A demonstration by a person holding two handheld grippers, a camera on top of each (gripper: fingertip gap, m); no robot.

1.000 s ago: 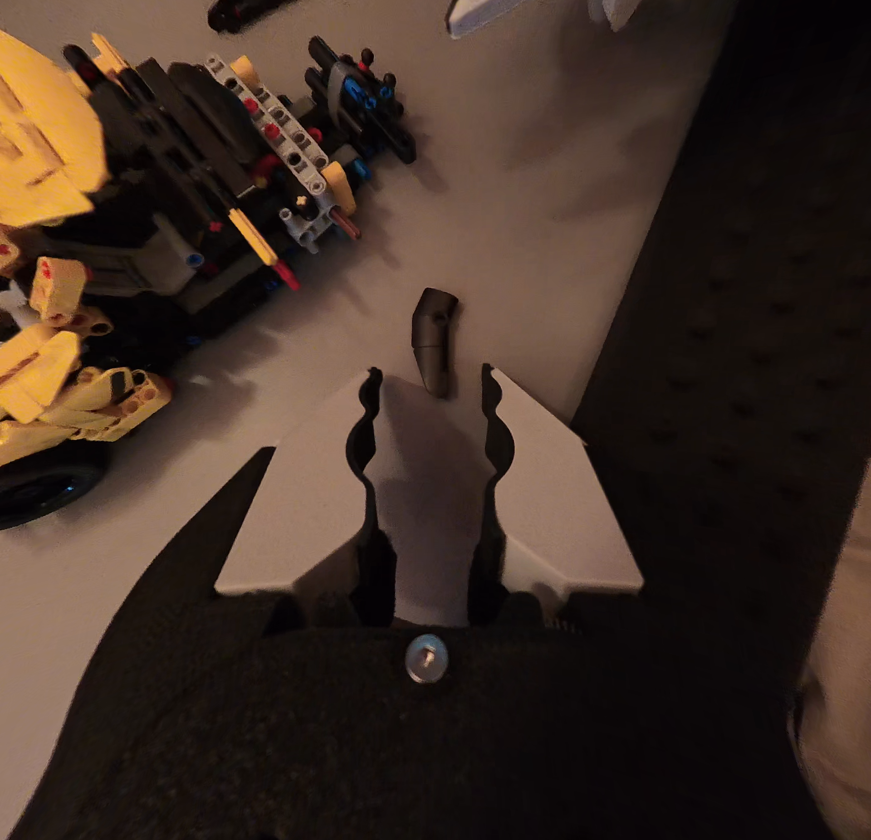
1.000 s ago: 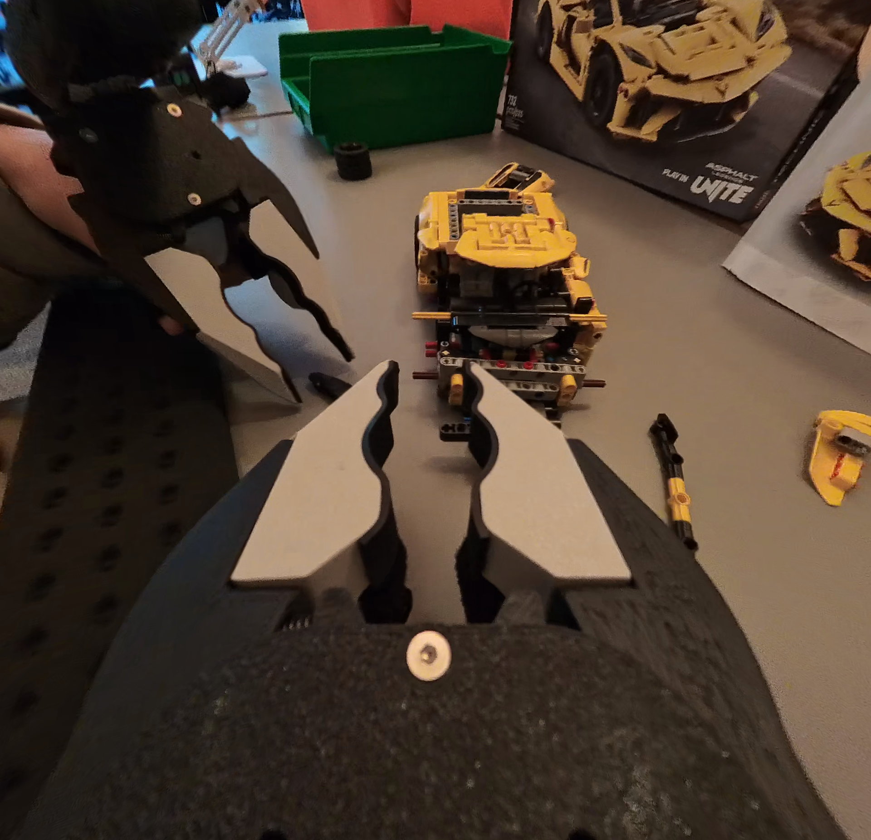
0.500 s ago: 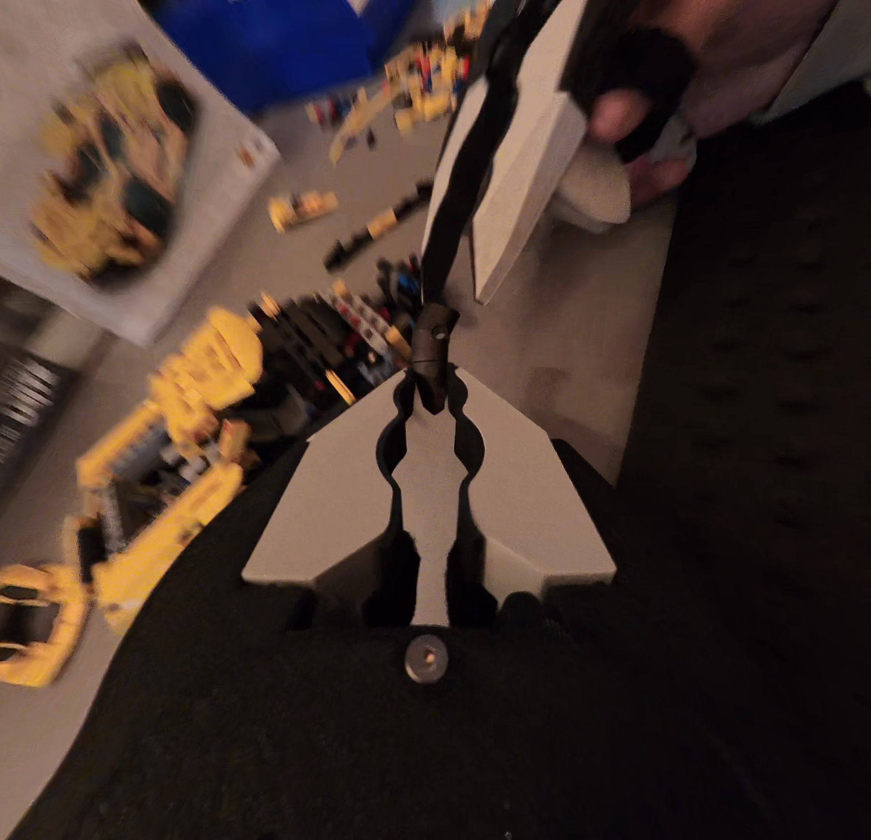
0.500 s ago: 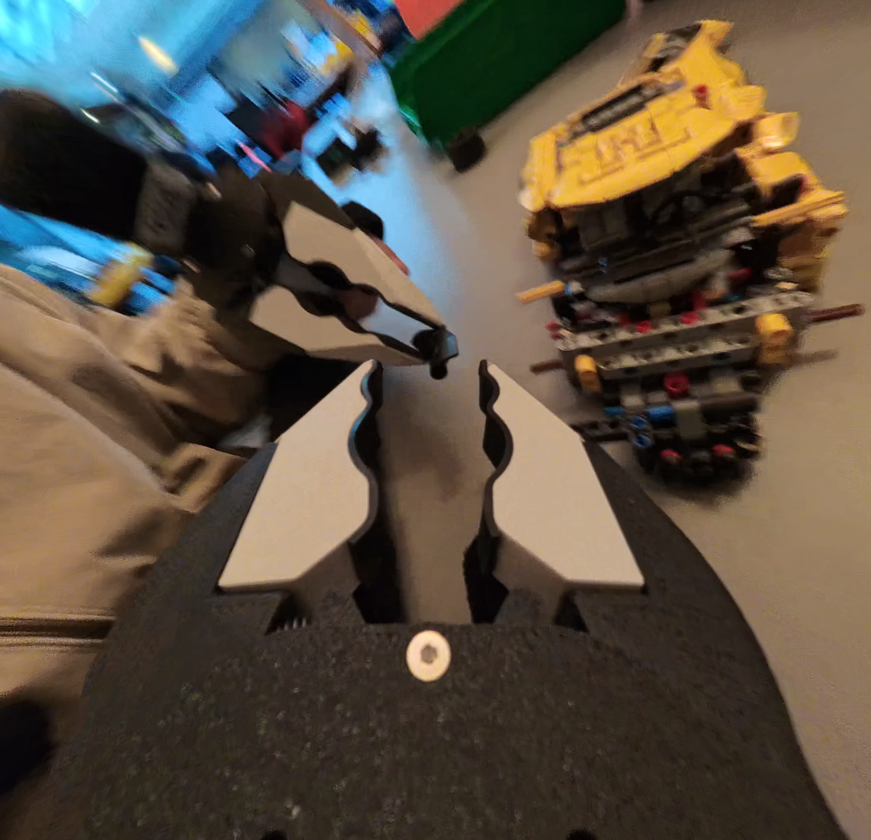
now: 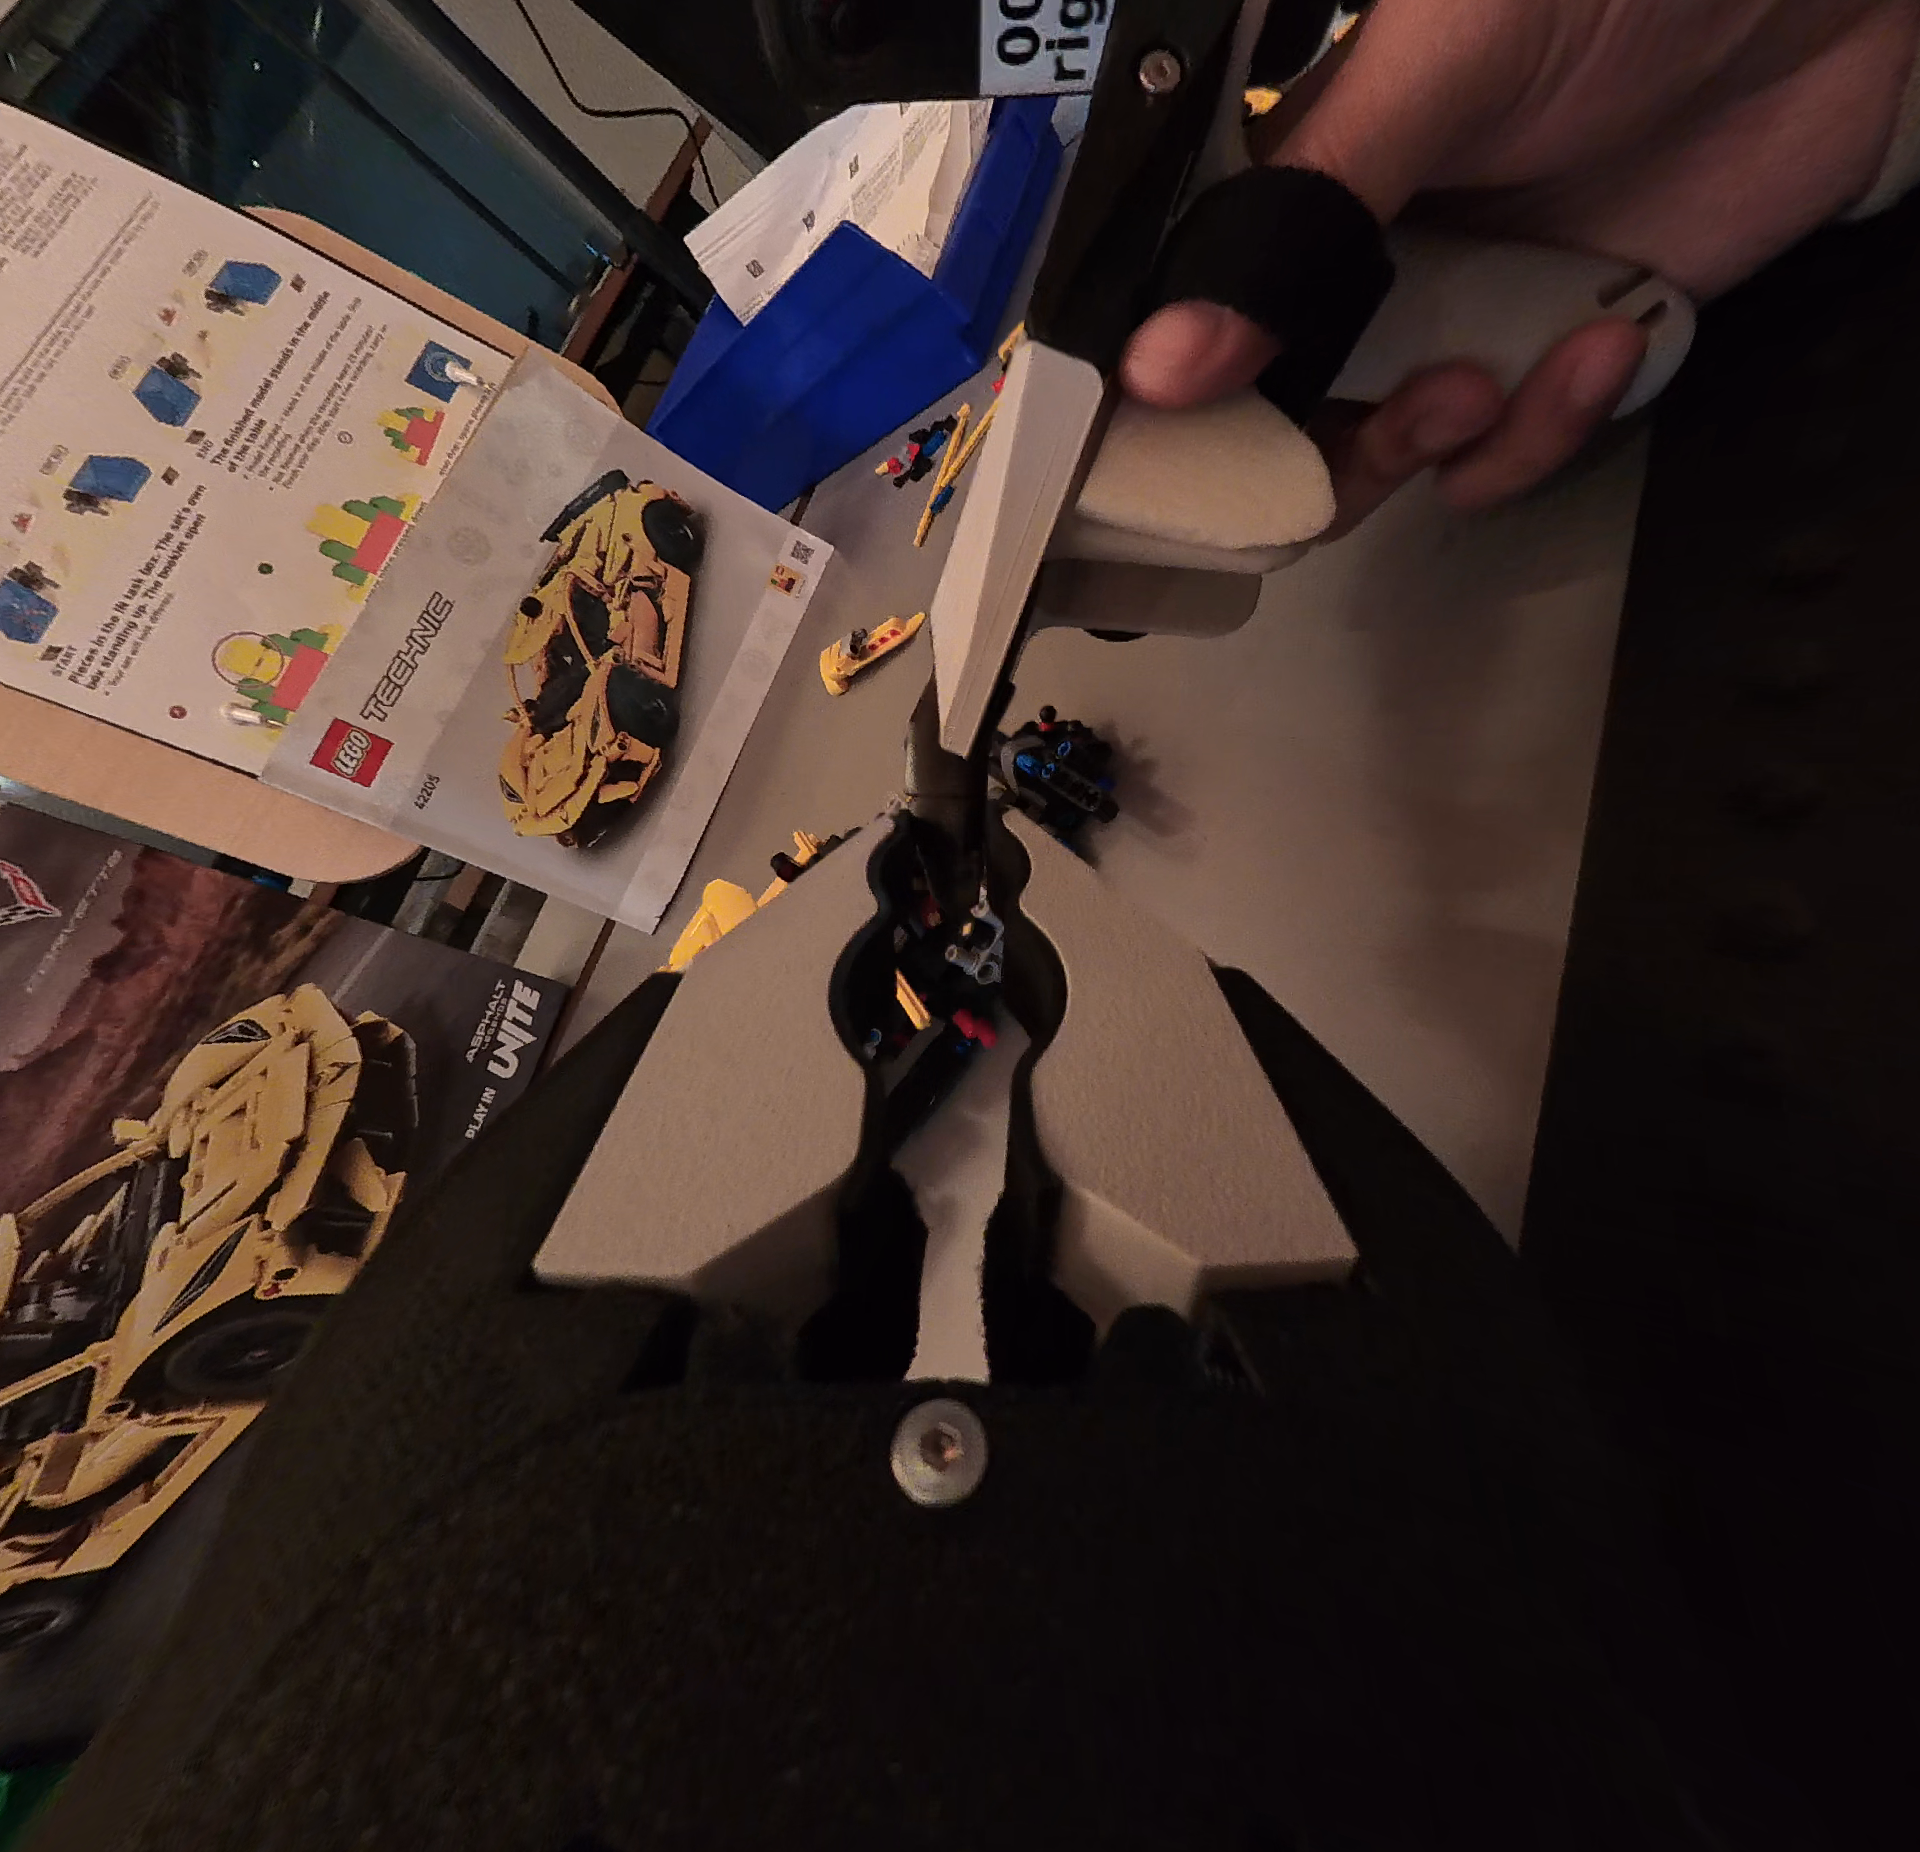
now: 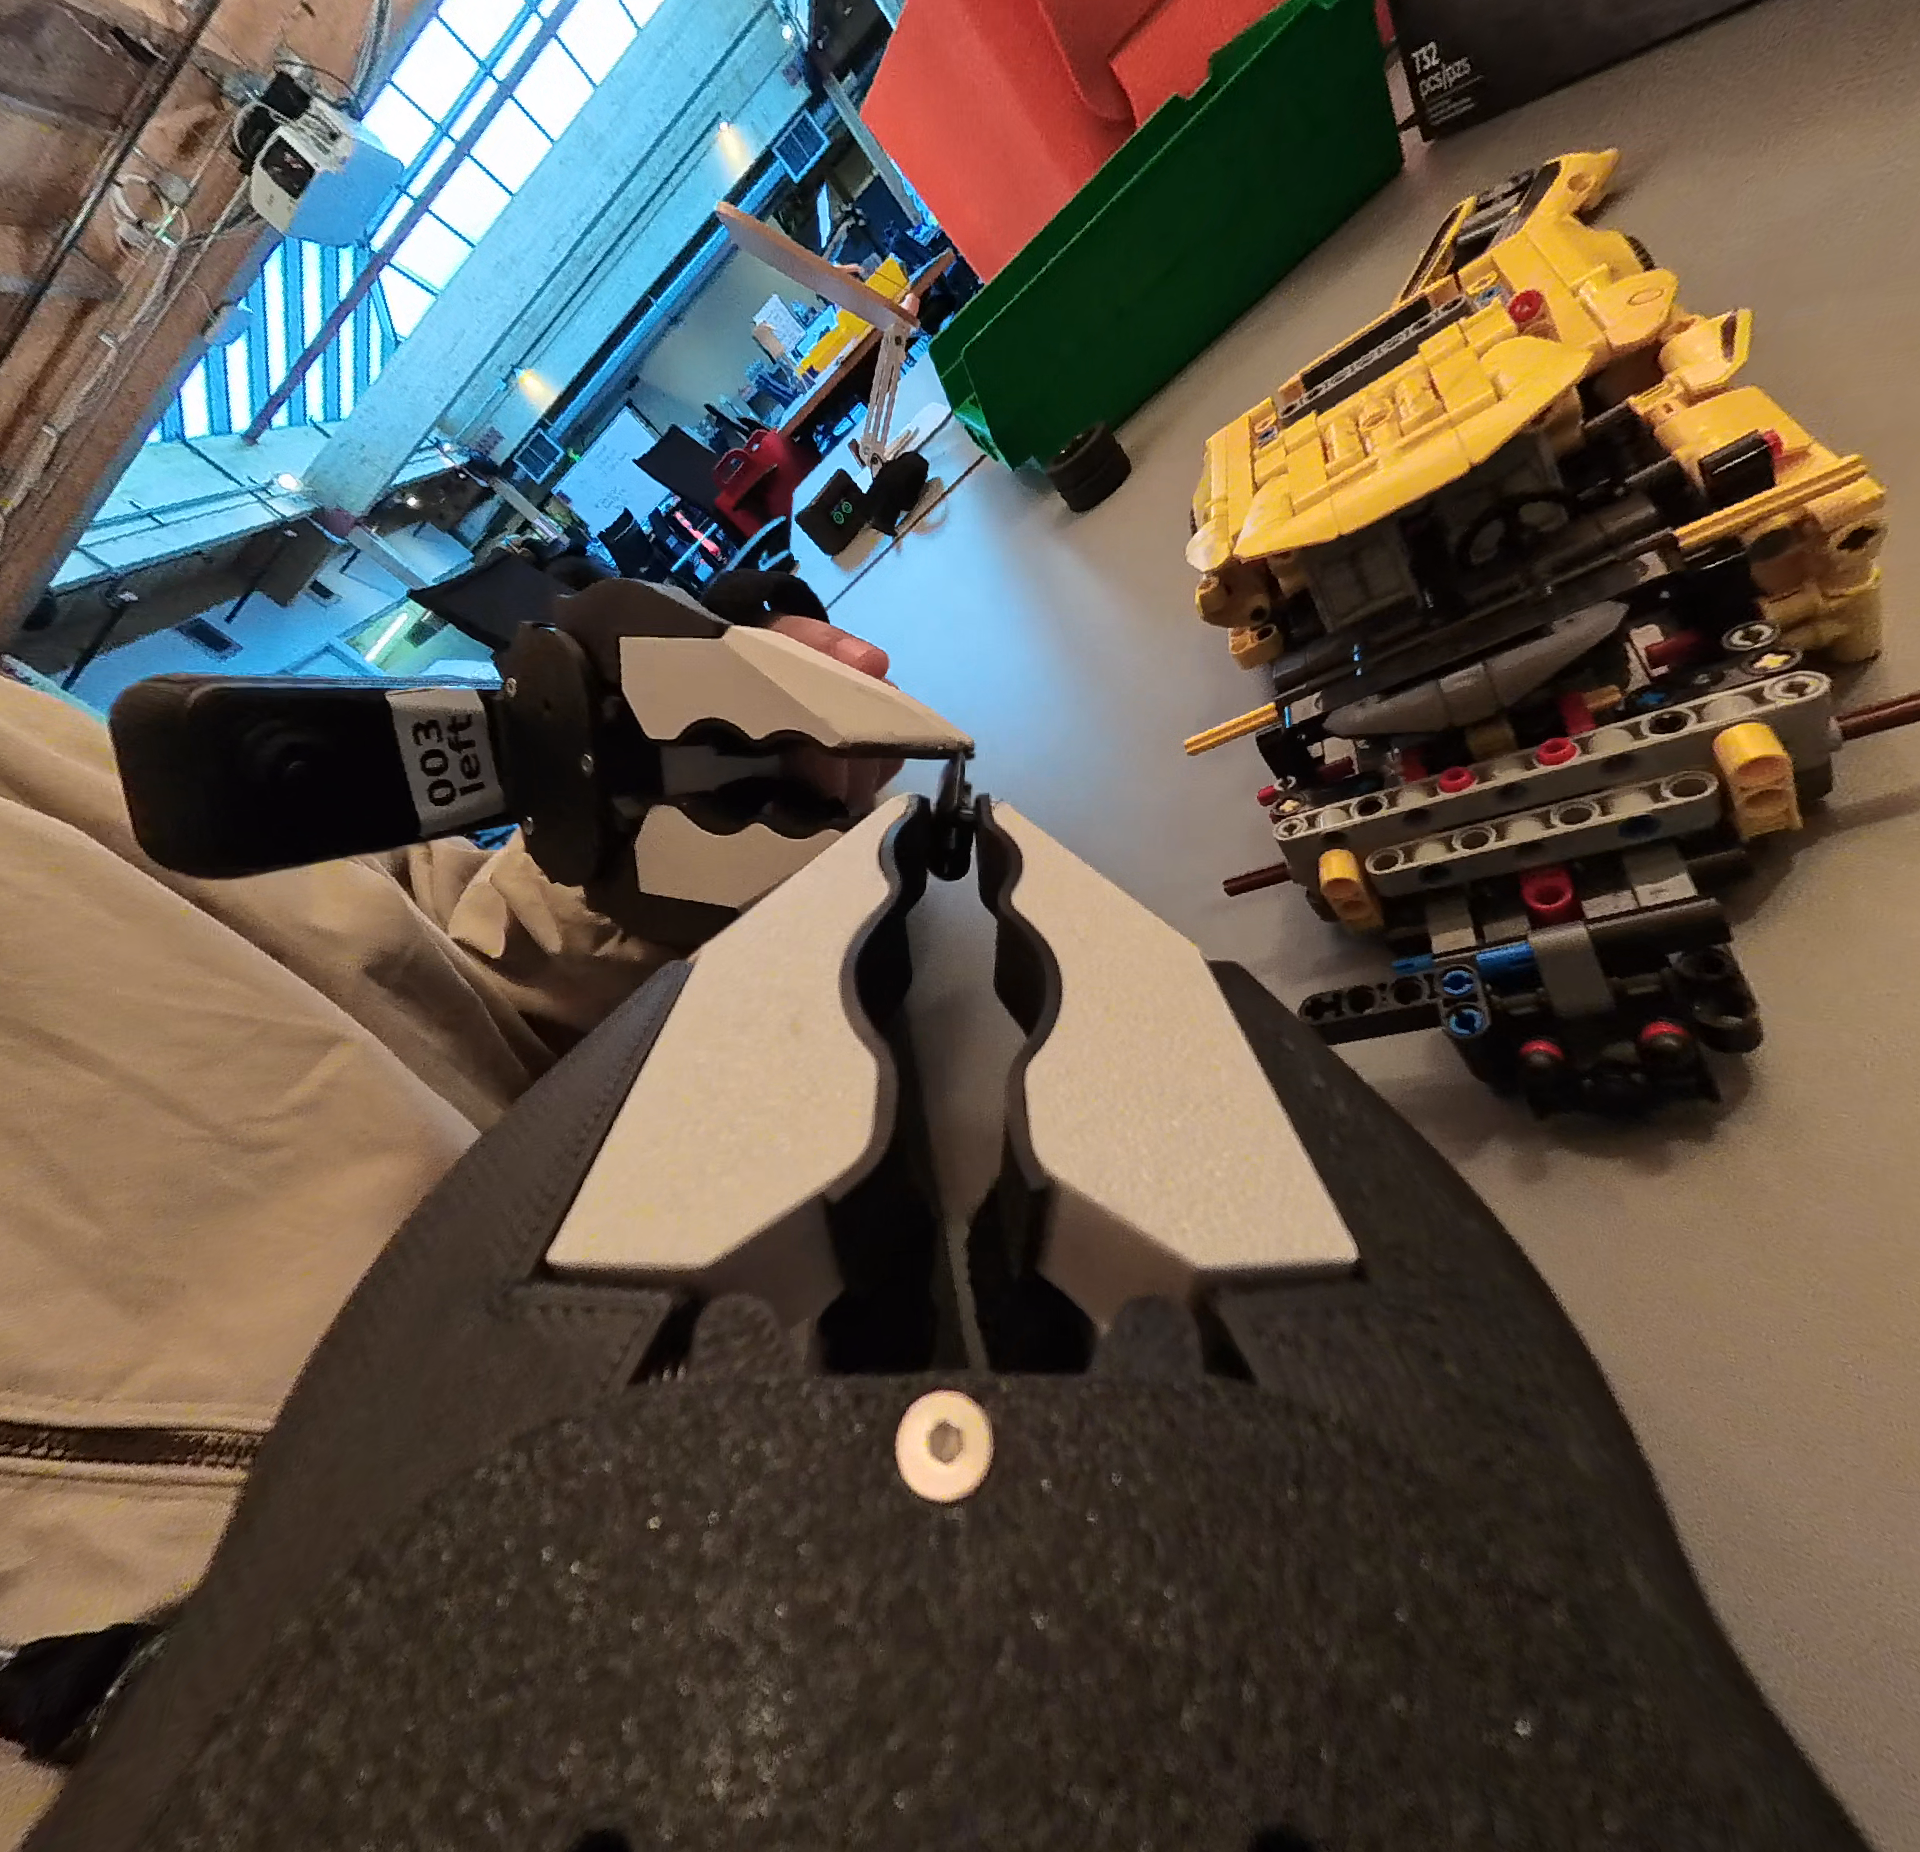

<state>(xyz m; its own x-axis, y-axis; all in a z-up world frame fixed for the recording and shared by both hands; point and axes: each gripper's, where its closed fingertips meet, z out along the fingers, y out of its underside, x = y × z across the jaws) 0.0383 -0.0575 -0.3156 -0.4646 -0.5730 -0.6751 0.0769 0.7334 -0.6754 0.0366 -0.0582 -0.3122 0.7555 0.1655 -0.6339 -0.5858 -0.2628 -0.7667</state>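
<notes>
A small dark curved brick piece [image 6: 949, 834] is held in the air between both grippers. My right gripper [image 6: 948, 810] is shut on its lower end. My left gripper [image 5: 948, 831] is shut on the same piece [image 5: 925, 772]. In the right wrist view the left gripper [image 6: 935, 768] comes in from the left, tip to tip with mine. In the left wrist view the right gripper [image 5: 961, 748] reaches down from above, held by a hand [image 5: 1610, 88]. A half-built yellow and black brick car [image 6: 1507, 576] stands on the grey table [image 6: 1714, 1387] to the right.
A green bin [image 6: 1195, 213], a red bin [image 6: 997, 109] and a loose black tyre [image 6: 1091, 467] stand behind the car. An instruction booklet [image 5: 582, 659], the car's box [image 5: 208, 1179], a blue bin [image 5: 831, 368] and a loose yellow part [image 5: 862, 649] lie beyond. A dark mat [image 5: 1766, 867] borders the table. My two grippers' fingertips are within a few centimetres of each other.
My left gripper closed on the dark piece lying on the table and lifted it. My right gripper swung left to meet it and closed on the same piece.
</notes>
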